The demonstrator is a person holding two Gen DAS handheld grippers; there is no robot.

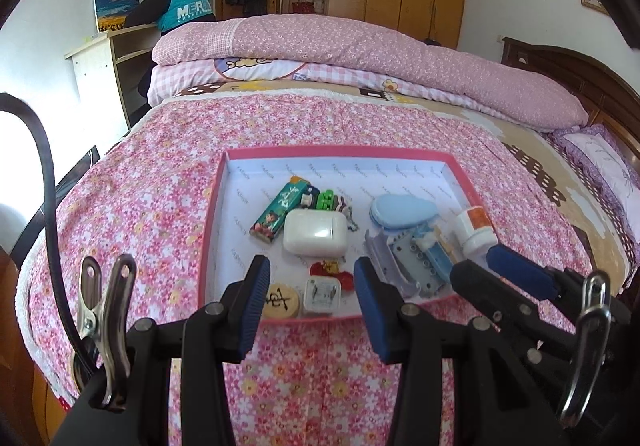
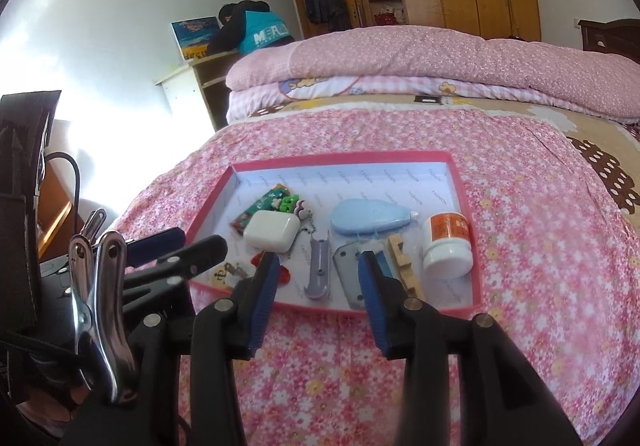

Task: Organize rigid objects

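Pink card makes the low tray (image 1: 224, 182) that sits on the flowery bedspread (image 1: 132, 182) in front of you. Your things all lie inside it. On the left are a green packet (image 1: 276, 212), a white case (image 1: 315, 233), a round wooden piece (image 1: 282, 301) and a white plug (image 1: 322, 296). On the right are a light blue tape roller (image 2: 370, 216), a grey plastic part (image 2: 319, 270), a wooden peg (image 2: 406, 266) and a white bottle (image 2: 447, 246) with an orange label, lying on its side.

Your left gripper (image 1: 312, 278) hangs over the near edge of the tray. Its blue pads are partly apart and hold nothing. Your right gripper (image 2: 318, 270) is just beside it, also part open and empty. Neither one touches anything.
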